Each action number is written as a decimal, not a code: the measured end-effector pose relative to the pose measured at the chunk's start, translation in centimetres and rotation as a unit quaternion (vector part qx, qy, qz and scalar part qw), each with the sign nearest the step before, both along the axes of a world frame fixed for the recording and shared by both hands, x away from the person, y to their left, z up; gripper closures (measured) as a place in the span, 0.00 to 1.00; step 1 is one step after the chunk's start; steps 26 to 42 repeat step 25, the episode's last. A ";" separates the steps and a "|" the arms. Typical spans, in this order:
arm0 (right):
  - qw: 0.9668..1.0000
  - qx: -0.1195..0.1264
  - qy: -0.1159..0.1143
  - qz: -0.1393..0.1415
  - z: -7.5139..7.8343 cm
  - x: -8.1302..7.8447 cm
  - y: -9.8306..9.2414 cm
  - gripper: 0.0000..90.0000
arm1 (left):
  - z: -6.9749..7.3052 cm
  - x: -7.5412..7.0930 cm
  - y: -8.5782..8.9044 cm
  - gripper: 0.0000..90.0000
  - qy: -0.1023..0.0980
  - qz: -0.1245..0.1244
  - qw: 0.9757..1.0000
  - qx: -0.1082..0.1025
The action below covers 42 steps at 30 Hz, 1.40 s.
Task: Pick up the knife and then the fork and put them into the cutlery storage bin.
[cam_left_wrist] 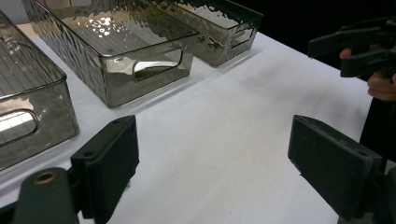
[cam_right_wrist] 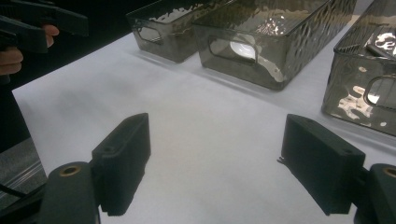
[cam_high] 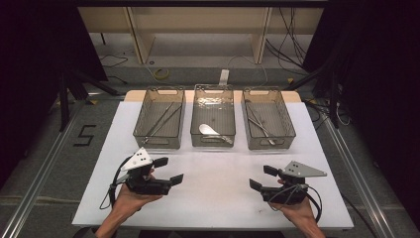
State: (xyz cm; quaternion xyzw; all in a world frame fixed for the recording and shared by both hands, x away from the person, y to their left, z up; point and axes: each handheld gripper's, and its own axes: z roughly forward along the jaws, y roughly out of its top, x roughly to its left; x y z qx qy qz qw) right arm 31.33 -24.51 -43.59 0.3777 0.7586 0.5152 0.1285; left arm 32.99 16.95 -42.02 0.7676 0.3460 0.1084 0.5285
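Three smoky clear bins stand in a row at the far side of the white table (cam_high: pixel 213 198). The left bin (cam_high: pixel 159 119) holds long metal tongs or chopsticks. In the middle bin (cam_high: pixel 213 116) lies a white spoon (cam_high: pixel 210 131). The right bin (cam_high: pixel 268 119) holds metal utensils. My left gripper (cam_high: pixel 168 169) hovers at the near left, open and empty, jaws pointing right. At the near right, my right gripper (cam_high: pixel 262 177) is open and empty, jaws pointing left. Its own view gives the right gripper (cam_right_wrist: pixel 219 163) over bare table, and the left gripper (cam_left_wrist: pixel 210 168) likewise.
The table's near edge lies just under both hands. Bare white surface spans between the grippers and the bins. Dark floor, metal rails and cables surround the table; a wooden shelf frame (cam_high: pixel 198 29) stands beyond it.
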 end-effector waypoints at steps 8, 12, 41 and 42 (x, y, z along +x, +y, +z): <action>1.000 0.000 -0.002 0.000 0.1 0.0 0.0 0.28 | 0.1 0.1 0.3 0.17 -0.005 0.009 1.000 -0.010; 1.000 -0.001 -0.003 0.002 0.1 0.0 0.0 0.27 | 0.1 0.1 0.2 0.17 -0.001 0.008 1.000 -0.007; 1.000 -0.005 -0.003 0.002 0.1 0.0 0.1 0.28 | 0.1 0.1 0.2 0.17 -0.003 0.008 1.000 -0.008; 1.000 -0.005 -0.003 0.002 0.1 0.0 0.1 0.28 | 0.1 0.1 0.2 0.17 -0.003 0.008 1.000 -0.008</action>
